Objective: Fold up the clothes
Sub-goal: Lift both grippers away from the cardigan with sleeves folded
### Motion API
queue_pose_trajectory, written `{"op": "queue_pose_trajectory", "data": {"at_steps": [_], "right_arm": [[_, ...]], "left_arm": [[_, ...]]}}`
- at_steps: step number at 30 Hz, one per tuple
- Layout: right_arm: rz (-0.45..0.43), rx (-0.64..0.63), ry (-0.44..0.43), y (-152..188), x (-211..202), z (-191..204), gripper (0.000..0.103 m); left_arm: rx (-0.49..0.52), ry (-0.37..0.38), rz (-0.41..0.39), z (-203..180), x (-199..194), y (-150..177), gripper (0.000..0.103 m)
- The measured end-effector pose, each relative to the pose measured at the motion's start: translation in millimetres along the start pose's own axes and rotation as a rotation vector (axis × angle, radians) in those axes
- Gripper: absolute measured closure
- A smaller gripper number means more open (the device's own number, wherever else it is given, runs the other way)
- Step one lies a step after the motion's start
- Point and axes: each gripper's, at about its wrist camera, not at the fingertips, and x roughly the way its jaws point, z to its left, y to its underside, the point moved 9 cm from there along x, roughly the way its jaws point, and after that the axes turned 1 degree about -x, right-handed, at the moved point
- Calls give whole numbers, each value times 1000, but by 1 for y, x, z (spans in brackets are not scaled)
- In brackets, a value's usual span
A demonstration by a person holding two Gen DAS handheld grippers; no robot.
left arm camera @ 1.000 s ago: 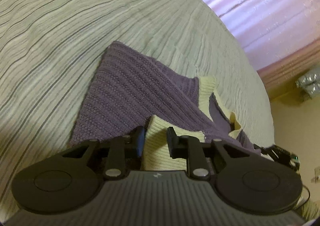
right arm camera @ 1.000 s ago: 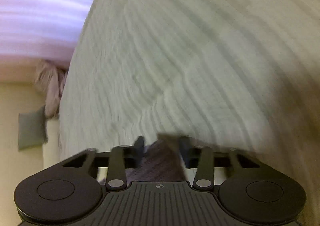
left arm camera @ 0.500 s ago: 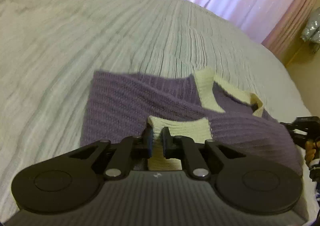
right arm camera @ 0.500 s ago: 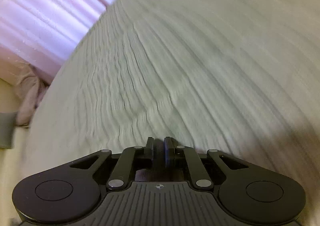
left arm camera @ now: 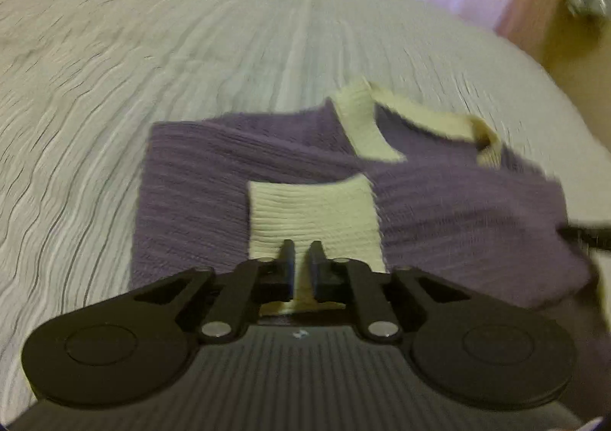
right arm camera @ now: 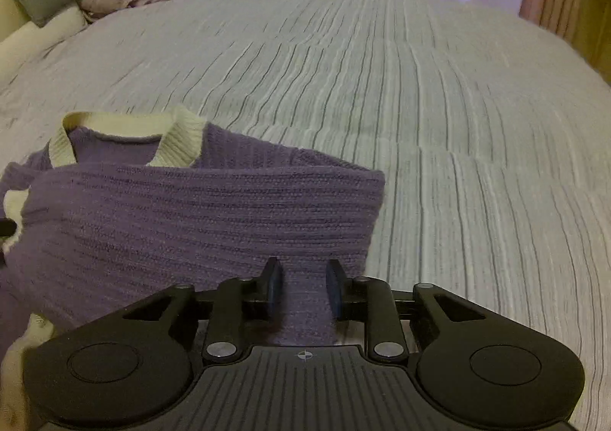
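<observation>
Purple sweater (left arm camera: 214,179) lies on the bed (left arm camera: 191,30), sleeves folded across the body, cream cuff (left arm camera: 313,213) on top at the centre, cream collar (right arm camera: 179,141) at the far end.

Left gripper (left arm camera: 301,259): jaws nearly together, only a thin gap, pinching the near edge of the cuff. A second ago they stood wide apart around that cuff; half a second ago they had closed to about this gap. So the left grasp is made and kept.

Right gripper (right arm camera: 301,278): jaws part open, purple knit between them but pads not visibly pressing it; firm hold cannot be told. Half a second ago they were pressed together with only bedspread ahead; now they have widened and the view has swung onto the sweater's near right corner.

Meaning: both tools now sit at the near edge of a sleeves-in sweater. Likely lining up a lengthwise fold toward the collar, but right needs to clamp before any lift.
</observation>
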Motion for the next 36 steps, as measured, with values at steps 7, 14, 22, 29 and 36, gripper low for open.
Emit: {"op": "queue_pose_trajectory", "data": {"at_steps": [7, 14, 22, 29, 36], "right_arm": [[-92, -21, -82, -8, -42, 37, 44], [-45, -172, -20, 49, -72, 35, 44], [80, -280, -40, 191, -170, 43, 45], [230, -126, 48, 279, -246, 33, 45], [366, 109, 95, 319, -301, 41, 44]], "left_arm": [[34, 0, -17, -21, -31, 10, 94], [63, -78, 62, -3, -83, 87, 94], [83, -81, 122, 1, -174, 194, 94], [45, -76, 196, 8, -226, 260, 94], [43, -116, 345, 8, -276, 277, 93]]}}
